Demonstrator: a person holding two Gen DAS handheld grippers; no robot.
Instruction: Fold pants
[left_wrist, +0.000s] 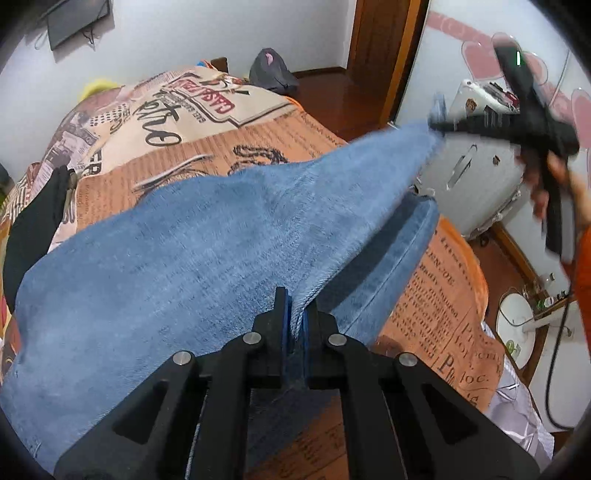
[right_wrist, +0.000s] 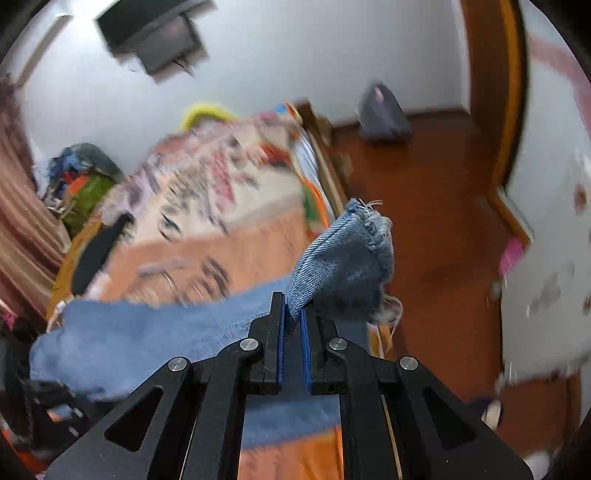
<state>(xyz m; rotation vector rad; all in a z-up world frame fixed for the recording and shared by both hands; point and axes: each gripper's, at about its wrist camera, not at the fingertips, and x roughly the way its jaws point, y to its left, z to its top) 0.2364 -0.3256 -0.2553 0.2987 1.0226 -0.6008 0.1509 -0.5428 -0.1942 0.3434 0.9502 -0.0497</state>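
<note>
Both grippers have hold of the jeans here. The left gripper has its jaws pinched nearly together on a fold of the blue denim, with the cloth bunched between the blue pads and running down under the gripper body. From that pinch the denim spreads out wide to the left and stretches up and away to the right, lifted off the bed, which is covered with an orange and cream newspaper-print spread. At the far end of that stretch, in the left wrist view, you can see the right gripper up in the air with the tip of the fabric at its end, and the person's hand on its handle, though that part is pretty blurred. In the right wrist view, the right gripper has its jaws narrowed down on the frayed hem of a pant leg; there's a thin sliver of gap between the pads with denim gripped in it, and the hem end flops up and over past the fingertips, loose threads sticking out. The rest of the jeans trails down and left toward the bed. That view is smeared with motion blur, so the bedspread print is unreadable. A second layer of denim with a seam hangs just below the taut one in the left view, right of the left gripper.
</note>
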